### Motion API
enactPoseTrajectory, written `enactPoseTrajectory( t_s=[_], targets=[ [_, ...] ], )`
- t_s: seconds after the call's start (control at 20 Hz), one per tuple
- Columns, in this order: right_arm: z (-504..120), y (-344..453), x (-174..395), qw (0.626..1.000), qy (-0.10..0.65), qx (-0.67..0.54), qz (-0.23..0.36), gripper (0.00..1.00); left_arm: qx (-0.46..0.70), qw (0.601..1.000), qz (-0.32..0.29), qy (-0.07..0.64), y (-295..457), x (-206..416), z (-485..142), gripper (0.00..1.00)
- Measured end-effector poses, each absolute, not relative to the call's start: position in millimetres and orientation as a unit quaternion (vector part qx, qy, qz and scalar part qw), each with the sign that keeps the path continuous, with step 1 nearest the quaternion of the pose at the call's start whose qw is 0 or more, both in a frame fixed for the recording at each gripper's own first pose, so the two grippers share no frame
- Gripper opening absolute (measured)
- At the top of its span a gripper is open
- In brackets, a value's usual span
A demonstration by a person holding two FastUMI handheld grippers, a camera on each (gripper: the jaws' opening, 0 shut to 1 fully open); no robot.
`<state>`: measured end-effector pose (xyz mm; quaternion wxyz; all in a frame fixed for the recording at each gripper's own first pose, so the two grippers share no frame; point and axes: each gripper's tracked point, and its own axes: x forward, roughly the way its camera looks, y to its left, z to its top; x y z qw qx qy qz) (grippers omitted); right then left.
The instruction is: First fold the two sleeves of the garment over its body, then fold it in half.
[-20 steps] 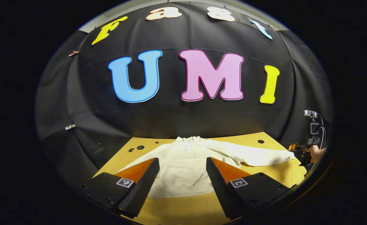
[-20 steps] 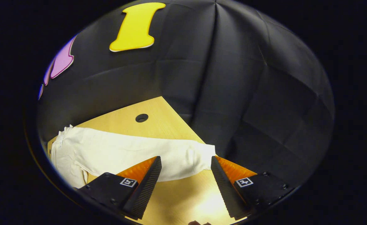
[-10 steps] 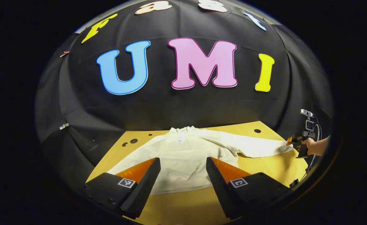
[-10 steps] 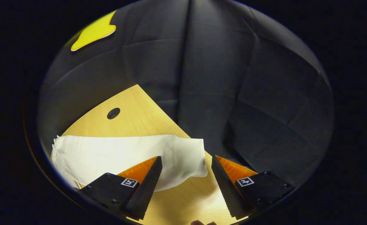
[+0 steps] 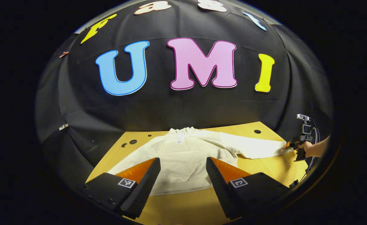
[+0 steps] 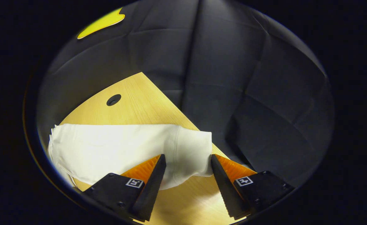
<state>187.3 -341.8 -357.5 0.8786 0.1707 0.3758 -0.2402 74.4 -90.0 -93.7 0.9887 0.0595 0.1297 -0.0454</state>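
A white long-sleeved garment (image 5: 186,159) lies spread flat on the wooden table (image 5: 264,168), collar toward the far wall and hem at the near side, both sleeves stretched out to left and right. Neither sleeve is folded yet, so the first step is only starting.

The right gripper (image 6: 186,165) is at the cuff (image 6: 192,153) of the right sleeve (image 6: 114,147), at the table's right edge. Its fingers stand apart with the cuff between them, not yet pressing on it. In the left gripper view a hand (image 5: 311,149) holds that gripper at the sleeve end.

The left gripper (image 5: 183,178) hovers released above the garment's near hem, holding nothing.

Next, I judge, the right gripper must pinch the cuff, lift it and carry it leftward over the body. Pinching only one layer could let the sleeve twist.
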Motion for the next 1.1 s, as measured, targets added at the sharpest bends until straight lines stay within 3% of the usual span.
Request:
enactPoseTrajectory(
  t_s=[0.15,0.25,0.4,0.5,0.55,0.6,0.9,1.1],
  targets=[
    [-354.6,-335.8,190.9,0.884,0.371,0.170,-0.229,0.82,0.053,0.989,-0.042,0.132,-88.7,72.0,-96.3,0.94],
    [-360.5,-328.1,198.7,0.888,0.369,0.167,-0.220,0.51,0.048,0.989,-0.040,0.136,-87.5,70.3,-98.9,0.94],
    [-358.2,-328.1,197.1,0.885,0.371,0.166,-0.226,0.22,0.044,0.988,-0.032,0.142,-83.6,68.0,-102.9,0.94],
    [-357.0,-326.2,197.0,0.884,0.370,0.173,-0.228,0.15,0.037,0.988,-0.030,0.145,-81.6,66.2,-104.2,0.94],
    [-356.5,-327.0,197.6,0.885,0.369,0.162,-0.232,0.24,0.034,0.988,-0.029,0.147,-80.7,65.1,-106.5,0.94],
    [-358.4,-327.2,199.4,0.888,0.370,0.149,-0.230,0.10,0.031,0.988,-0.025,0.149,-78.9,64.5,-108.3,0.94],
    [-351.3,-328.3,199.0,0.883,0.376,0.155,-0.234,0.10,0.033,0.988,-0.007,0.153,-61.5,62.4,-112.0,0.94],
    [-336.2,-325.2,208.3,0.906,0.355,0.095,-0.212,0.10,0.039,0.988,0.001,0.152,-44.1,58.7,-109.4,0.94]
  ],
)
